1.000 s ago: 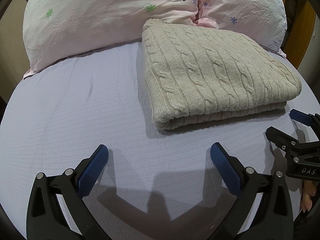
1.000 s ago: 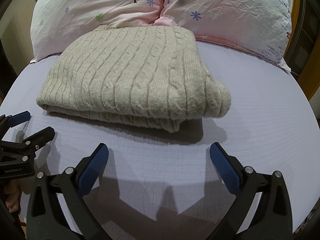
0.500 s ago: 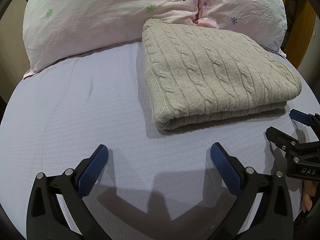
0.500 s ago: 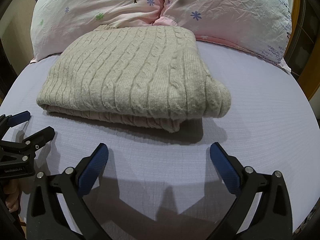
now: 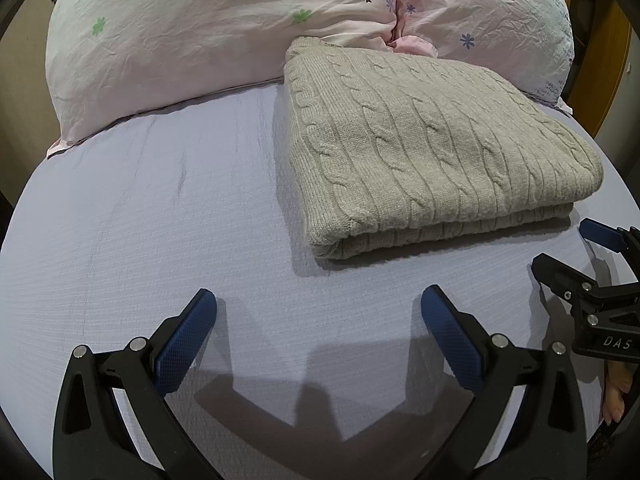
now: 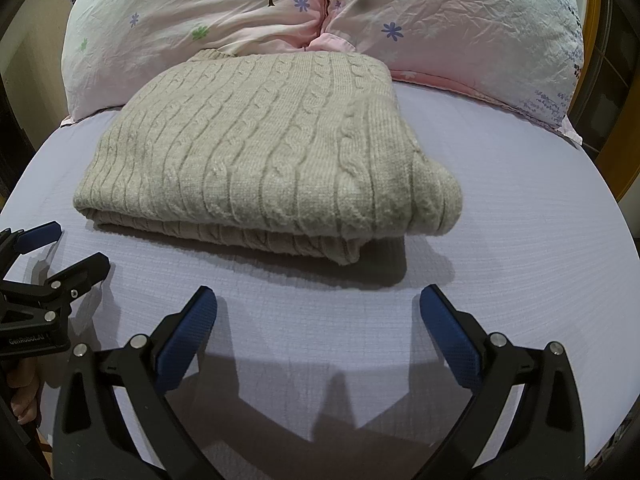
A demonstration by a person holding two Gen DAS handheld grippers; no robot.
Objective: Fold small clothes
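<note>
A beige cable-knit sweater [image 5: 432,152] lies folded in a neat rectangle on the lilac bed sheet [image 5: 160,216], its far edge against the pillows. It also shows in the right wrist view [image 6: 256,160]. My left gripper [image 5: 318,304] is open and empty, above the sheet just short of the sweater's near left corner. My right gripper [image 6: 318,304] is open and empty, short of the sweater's near right corner. Each gripper shows at the edge of the other's view: the right one [image 5: 560,248] and the left one [image 6: 76,248].
Two pink floral pillows [image 5: 200,36] [image 6: 460,20] lie across the head of the bed behind the sweater. A wooden frame [image 5: 608,64] stands at the far right. Bare sheet [image 6: 520,220] lies on both sides of the sweater.
</note>
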